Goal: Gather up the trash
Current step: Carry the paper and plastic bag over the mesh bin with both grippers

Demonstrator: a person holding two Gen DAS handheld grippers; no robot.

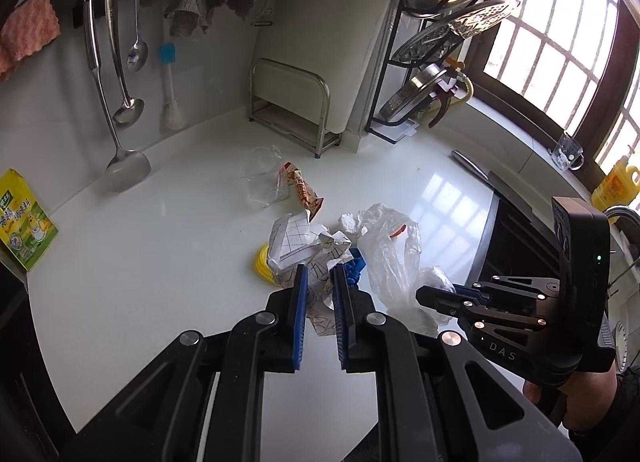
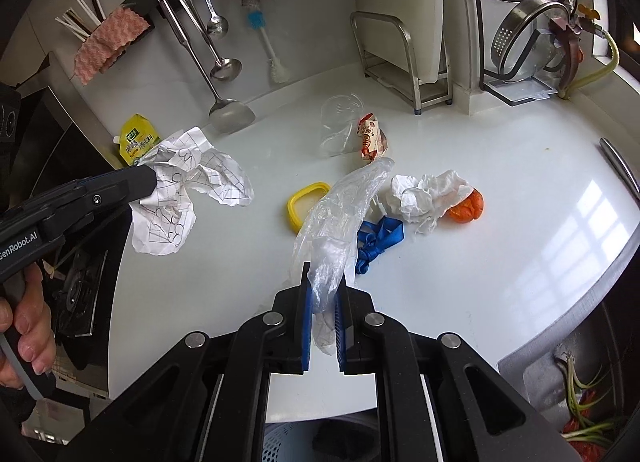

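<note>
My left gripper (image 1: 319,276) is shut on a crumpled sheet of grid paper (image 1: 304,246) and holds it above the white counter (image 1: 160,262); both show in the right wrist view, gripper (image 2: 148,178) and paper (image 2: 192,186). My right gripper (image 2: 323,282) is shut on a clear plastic bag (image 2: 340,214), lifted off the counter; it shows in the left wrist view (image 1: 436,294) with the bag (image 1: 392,246). On the counter lie a yellow lid ring (image 2: 308,202), a blue ribbon (image 2: 376,240), a white tissue wad (image 2: 428,194), an orange peel (image 2: 466,206), a snack wrapper (image 2: 370,138) and a clear plastic cup (image 2: 338,122).
Utensils (image 2: 200,42) hang on the back wall. A steel rack (image 2: 404,58) and a dish rack with steamer pans (image 2: 528,22) stand at the back right. A yellow seasoning pouch (image 2: 138,140) lies at the left. A sink (image 2: 580,402) with scraps is at the lower right, a stove (image 2: 76,290) at the left.
</note>
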